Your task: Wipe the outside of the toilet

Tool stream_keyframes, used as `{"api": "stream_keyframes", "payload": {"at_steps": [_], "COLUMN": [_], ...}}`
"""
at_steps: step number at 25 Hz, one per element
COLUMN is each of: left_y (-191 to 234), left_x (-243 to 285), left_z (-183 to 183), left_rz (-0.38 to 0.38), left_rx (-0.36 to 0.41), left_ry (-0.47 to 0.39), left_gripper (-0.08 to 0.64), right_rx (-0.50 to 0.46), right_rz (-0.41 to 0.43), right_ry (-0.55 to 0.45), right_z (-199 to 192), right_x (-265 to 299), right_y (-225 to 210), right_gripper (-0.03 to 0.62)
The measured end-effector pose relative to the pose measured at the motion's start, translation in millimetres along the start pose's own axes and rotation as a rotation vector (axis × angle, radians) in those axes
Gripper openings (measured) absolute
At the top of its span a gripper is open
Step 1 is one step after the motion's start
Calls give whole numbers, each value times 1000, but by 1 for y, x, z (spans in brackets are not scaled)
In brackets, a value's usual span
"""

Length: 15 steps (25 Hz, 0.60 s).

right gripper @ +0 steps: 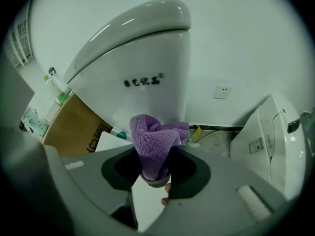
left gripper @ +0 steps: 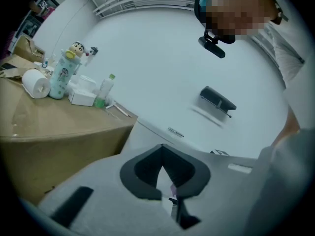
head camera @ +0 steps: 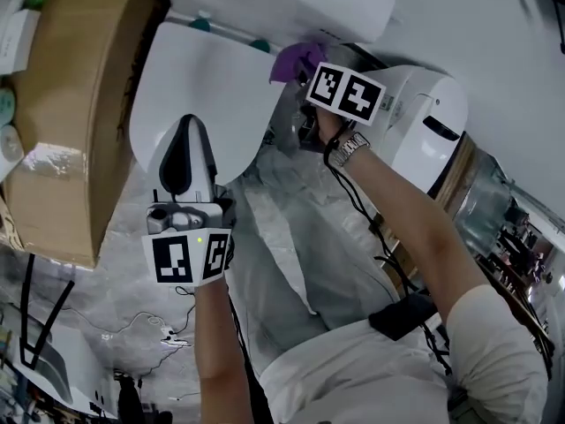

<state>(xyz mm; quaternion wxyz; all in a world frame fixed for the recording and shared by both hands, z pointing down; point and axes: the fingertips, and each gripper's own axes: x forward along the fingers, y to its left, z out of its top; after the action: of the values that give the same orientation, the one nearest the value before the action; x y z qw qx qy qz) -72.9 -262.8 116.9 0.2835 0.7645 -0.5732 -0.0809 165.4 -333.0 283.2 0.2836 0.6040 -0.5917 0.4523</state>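
In the head view the white toilet shows its tank [head camera: 282, 3] at the top and its closed lid [head camera: 207, 78] below it. My right gripper [head camera: 294, 79] is shut on a purple fleece cloth [head camera: 297, 58] beside the lid's right edge, near the tank. Seen from the right gripper view, the cloth [right gripper: 155, 136] stands bunched up out of the right gripper [right gripper: 155, 157], in front of the toilet [right gripper: 142, 58]. My left gripper [head camera: 188, 126] hangs over the lid, shut and holding nothing. The left gripper view points up at a white wall, with the left gripper [left gripper: 162, 154] closed to a point.
A large cardboard box [head camera: 79, 104] stands left of the toilet, carrying a paper roll [left gripper: 37, 82], a cartoon bottle [left gripper: 64, 73] and a tissue box [left gripper: 82, 97]. A white appliance [head camera: 428, 122] stands on the right. Crinkled plastic sheeting [head camera: 291, 228] covers the floor.
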Motion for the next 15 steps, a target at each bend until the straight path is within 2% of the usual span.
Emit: {"api": "stream_keyframes", "payload": {"at_steps": [4,6,11,15], "left_y": [-3,0,12,34], "left_x": [7,6,-2,-11], "left_z": [4,5,9,17], "left_rz": [-17,-19,-7,9], "left_rx": [26,36,41,30], "left_ry": [6,11,13,5], "left_gripper": [6,6,6,6], "right_rx": [52,49,38,22], "right_rz": [-45,-48,-38,-12], "right_ry": [-22,-31,-41,-48], "right_z": [11,15,24,26], "right_x": [11,13,14,21], "right_y": [-20,-20,-5,31], "right_gripper": [141,141,141,141]}}
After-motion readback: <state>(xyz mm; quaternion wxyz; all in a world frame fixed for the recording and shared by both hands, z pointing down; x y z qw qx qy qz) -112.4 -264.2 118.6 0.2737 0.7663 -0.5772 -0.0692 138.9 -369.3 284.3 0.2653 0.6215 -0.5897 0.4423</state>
